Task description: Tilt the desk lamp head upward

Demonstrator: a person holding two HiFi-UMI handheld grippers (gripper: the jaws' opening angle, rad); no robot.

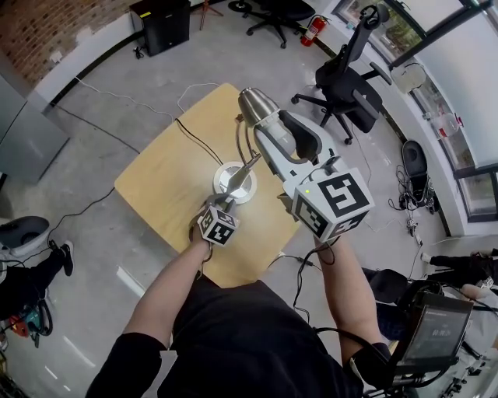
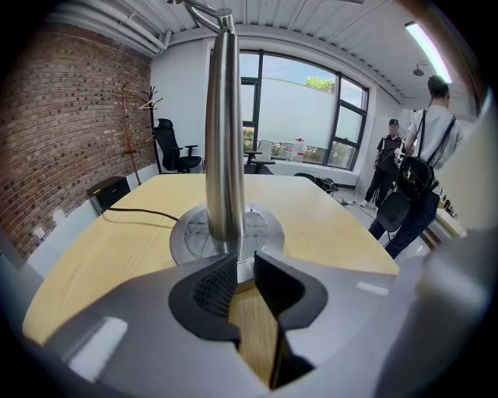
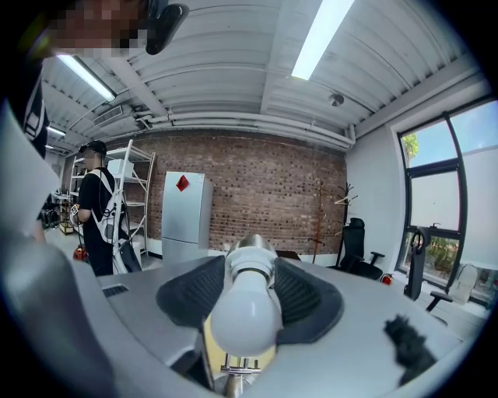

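Observation:
A metal desk lamp stands on the wooden table (image 1: 163,186): round base (image 1: 224,177), thin stem, and silver head (image 1: 254,101) over the far part of the table. My left gripper (image 1: 231,196) is low at the base, its jaws closed on the foot of the stem (image 2: 224,155), just above the base disc (image 2: 187,233); the left gripper (image 2: 241,274) shows both pads against it. My right gripper (image 1: 263,118) is higher, shut on the lamp head; in the right gripper view the white bulb (image 3: 245,311) and its socket sit between the pads of the right gripper (image 3: 247,289).
The lamp's black cable (image 1: 194,138) runs across the table to the far edge. Office chairs (image 1: 346,85) stand beyond the table to the right, a black cabinet (image 1: 159,23) at the back. Two people (image 2: 424,179) stand beside the table's right edge. A grey fridge (image 3: 185,214) stands against the brick wall.

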